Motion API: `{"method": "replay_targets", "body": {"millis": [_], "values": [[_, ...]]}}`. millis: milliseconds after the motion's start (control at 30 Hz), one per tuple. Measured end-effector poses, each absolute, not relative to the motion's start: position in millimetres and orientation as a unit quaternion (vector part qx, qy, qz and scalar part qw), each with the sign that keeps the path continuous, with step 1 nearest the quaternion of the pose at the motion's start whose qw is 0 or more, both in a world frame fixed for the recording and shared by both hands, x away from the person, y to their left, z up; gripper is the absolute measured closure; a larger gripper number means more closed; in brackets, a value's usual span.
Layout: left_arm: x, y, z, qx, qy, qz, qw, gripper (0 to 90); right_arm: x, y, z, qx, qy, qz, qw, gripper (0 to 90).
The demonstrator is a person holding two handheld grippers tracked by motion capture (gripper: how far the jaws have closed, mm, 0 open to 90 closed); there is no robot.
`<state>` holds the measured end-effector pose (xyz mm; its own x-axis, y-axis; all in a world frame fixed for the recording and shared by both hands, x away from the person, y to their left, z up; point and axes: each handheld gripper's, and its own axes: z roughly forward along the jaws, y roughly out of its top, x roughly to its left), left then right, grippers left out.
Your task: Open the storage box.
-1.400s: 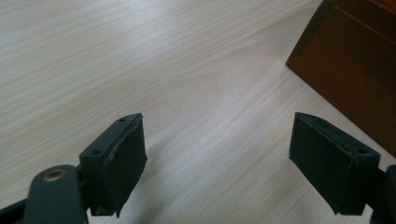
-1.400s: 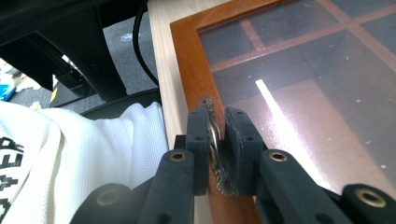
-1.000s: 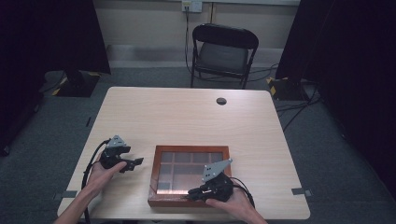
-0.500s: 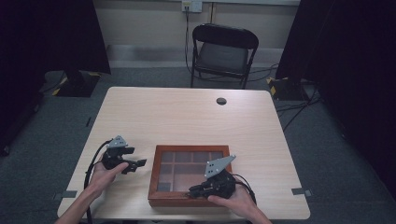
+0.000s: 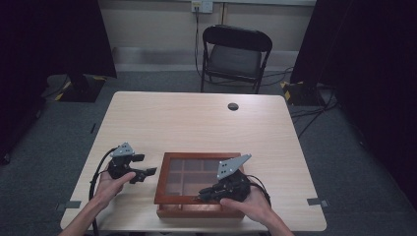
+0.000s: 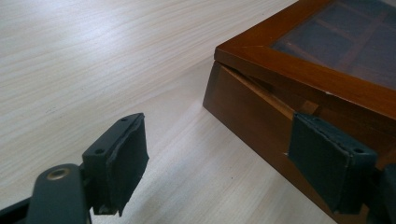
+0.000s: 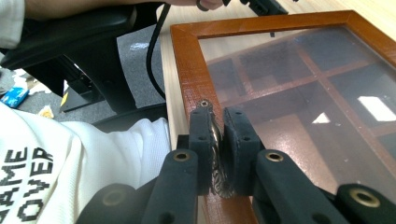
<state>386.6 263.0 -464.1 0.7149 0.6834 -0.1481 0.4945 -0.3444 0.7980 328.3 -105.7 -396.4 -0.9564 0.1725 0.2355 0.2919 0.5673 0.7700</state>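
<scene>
A brown wooden box [image 5: 196,211] with a glass-paned lid [image 5: 169,162] stands near the table's front edge. Through the glass, dividers form several compartments. My right gripper [image 5: 202,193] is shut on the small metal ring pull [image 7: 215,140] at the lid's front rim [image 7: 187,70]. The lid is tilted up a little at that side, and a gap shows under its corner [image 6: 243,58] in the left gripper view. My left gripper [image 5: 143,165] is open just left of the box, close above the table. Its pads [image 6: 128,158] hold nothing, and the box wall [image 6: 252,116] lies just beyond them.
The light wooden table [image 5: 196,123] has bare room behind and left of the box. A small black round object [image 5: 233,106] lies near the far edge. A black folding chair [image 5: 236,51] stands beyond the table. A cable [image 7: 154,51] trails past the box.
My right gripper has risen with the ring pull, and the lid's front edge has come up with it. The left gripper has stayed in place.
</scene>
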Motion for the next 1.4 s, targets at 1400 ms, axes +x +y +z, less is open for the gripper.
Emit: {"method": "replay_targets", "body": {"millis": [1400], "values": [[363, 224, -454, 0.822, 0.247, 0.101, 0.503, 19.3, 340, -107, -366, -0.137, -0.878, -0.455, 0.056, 82.4]]}}
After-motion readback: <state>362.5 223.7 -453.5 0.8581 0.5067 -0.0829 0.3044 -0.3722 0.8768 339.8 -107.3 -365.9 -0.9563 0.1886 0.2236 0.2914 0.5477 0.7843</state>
